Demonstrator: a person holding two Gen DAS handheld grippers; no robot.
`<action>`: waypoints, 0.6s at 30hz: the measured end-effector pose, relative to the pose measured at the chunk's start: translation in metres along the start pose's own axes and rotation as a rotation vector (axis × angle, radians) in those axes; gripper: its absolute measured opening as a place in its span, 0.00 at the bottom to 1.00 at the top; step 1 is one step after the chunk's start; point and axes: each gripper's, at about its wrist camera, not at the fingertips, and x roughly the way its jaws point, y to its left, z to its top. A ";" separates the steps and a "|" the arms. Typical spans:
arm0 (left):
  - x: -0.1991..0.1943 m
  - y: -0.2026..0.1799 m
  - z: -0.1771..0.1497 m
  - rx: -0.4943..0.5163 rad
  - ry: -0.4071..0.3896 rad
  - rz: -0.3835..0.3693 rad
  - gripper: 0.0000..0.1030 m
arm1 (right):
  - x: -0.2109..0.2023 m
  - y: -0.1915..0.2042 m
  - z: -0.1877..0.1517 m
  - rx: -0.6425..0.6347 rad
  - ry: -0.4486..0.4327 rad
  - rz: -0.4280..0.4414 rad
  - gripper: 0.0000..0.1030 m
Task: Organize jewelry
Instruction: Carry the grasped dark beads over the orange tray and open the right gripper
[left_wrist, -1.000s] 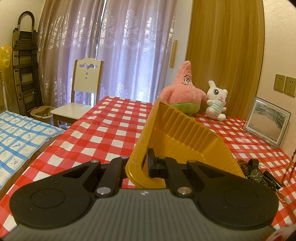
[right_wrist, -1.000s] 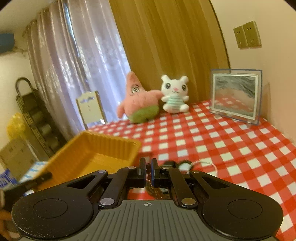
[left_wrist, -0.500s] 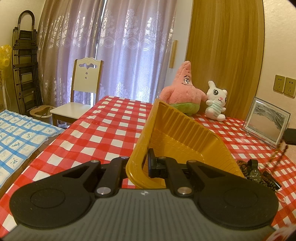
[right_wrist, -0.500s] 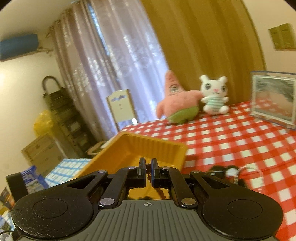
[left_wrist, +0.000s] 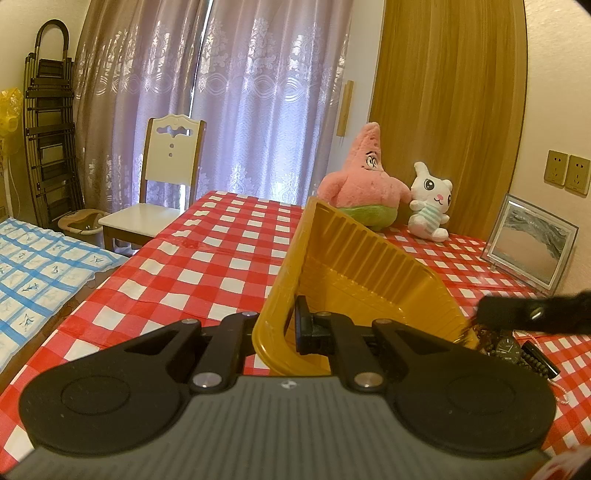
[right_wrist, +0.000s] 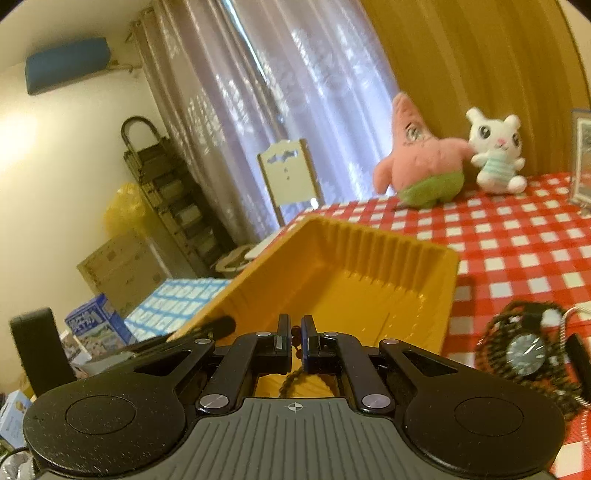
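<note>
My left gripper (left_wrist: 284, 328) is clamping the near rim of the yellow tray (left_wrist: 354, 266), tilting it up off the red-checked tablecloth (left_wrist: 221, 266); my right gripper (right_wrist: 293, 345) is pinching a dark beaded bracelet (right_wrist: 294, 334) above the tray's inside, jaws nearly closed; a black wristwatch (right_wrist: 524, 350) is lying beside the tray.
</note>
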 end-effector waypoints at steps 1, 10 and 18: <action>0.000 0.000 0.000 0.000 0.001 0.001 0.07 | 0.005 0.000 -0.003 0.000 0.012 0.002 0.05; 0.000 -0.002 0.000 -0.001 0.003 0.001 0.07 | 0.030 0.001 -0.020 0.008 0.069 -0.009 0.05; 0.000 -0.003 0.000 -0.002 0.003 0.001 0.07 | 0.013 -0.004 -0.025 0.038 0.058 -0.025 0.23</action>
